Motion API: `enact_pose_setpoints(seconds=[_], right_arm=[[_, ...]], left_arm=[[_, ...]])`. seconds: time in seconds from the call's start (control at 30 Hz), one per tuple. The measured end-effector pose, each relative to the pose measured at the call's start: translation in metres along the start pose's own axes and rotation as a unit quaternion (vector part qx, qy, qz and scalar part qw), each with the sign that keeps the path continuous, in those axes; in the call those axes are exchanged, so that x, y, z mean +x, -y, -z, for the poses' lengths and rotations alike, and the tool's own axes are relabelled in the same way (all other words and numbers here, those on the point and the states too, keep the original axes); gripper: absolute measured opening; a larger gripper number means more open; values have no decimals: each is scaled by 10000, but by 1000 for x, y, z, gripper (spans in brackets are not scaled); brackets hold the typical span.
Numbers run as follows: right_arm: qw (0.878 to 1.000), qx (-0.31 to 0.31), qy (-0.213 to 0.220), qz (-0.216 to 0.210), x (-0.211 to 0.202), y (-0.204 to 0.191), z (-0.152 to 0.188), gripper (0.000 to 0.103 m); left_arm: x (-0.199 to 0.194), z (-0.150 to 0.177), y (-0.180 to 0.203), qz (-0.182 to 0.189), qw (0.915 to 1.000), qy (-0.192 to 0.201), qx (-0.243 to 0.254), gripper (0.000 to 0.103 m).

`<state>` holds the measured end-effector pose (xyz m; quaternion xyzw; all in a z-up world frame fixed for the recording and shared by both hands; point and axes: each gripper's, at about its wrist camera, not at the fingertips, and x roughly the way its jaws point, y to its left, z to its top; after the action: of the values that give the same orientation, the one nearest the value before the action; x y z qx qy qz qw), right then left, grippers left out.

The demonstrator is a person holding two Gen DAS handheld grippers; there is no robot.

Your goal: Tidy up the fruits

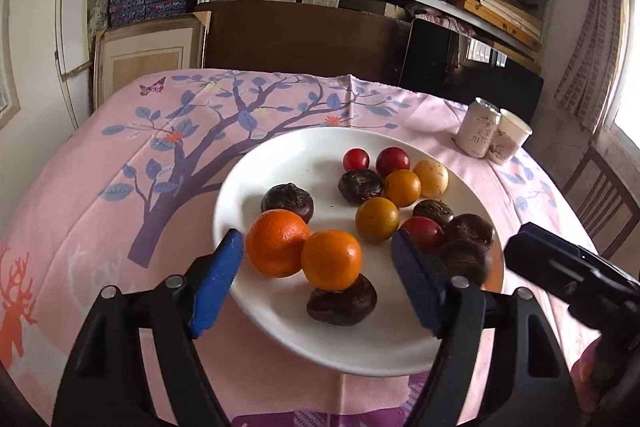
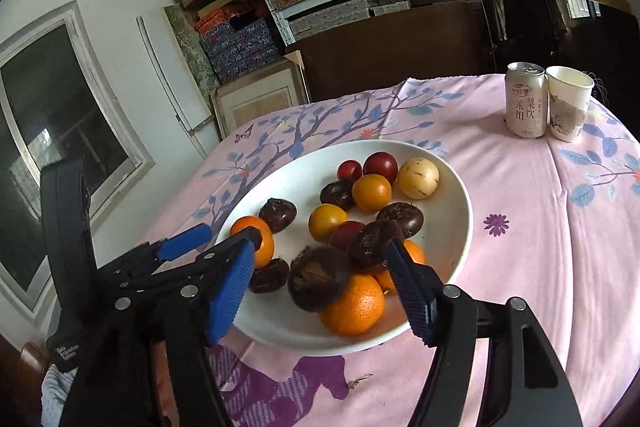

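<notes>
Now my left gripper (image 1: 318,247) hangs low over the plate (image 1: 280,163) at its 7 o'clock rim, jaws wide, two oranges (image 1: 331,259) between them untouched. My right gripper (image 2: 320,261) reaches in from 5 o'clock, also gaping, with a dark fruit (image 2: 318,277) and another orange (image 2: 354,303) between its fingers, gripped by neither. Red, yellow and dark fruits fill the plate's far half. At 1 o'clock stand a can (image 2: 525,101) and cup (image 2: 568,103), touching.
</notes>
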<state>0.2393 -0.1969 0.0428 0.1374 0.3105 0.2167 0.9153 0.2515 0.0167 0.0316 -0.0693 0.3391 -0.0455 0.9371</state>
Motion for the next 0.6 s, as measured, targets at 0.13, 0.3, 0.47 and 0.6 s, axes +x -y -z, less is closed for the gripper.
enact_pose_setpoints(seconds=[0.13,0.3,0.47,0.6], right_arm=[[9989,128,381,-252,-34,0,0,71],[9984,106,548,33,-58,8,31,80],[9974,-112,-44,716,-60,8,69,81],[9913,-504,74,1212,-69,-4,82,91]], left_arm=[[-27,-1,-11,23,9991,356,-232,88],[-55,31,-10,-384,9981,482,69,95],[-69,74,7,-728,9956,257,537,95],[-87,94,25,-871,9921,395,817,98]])
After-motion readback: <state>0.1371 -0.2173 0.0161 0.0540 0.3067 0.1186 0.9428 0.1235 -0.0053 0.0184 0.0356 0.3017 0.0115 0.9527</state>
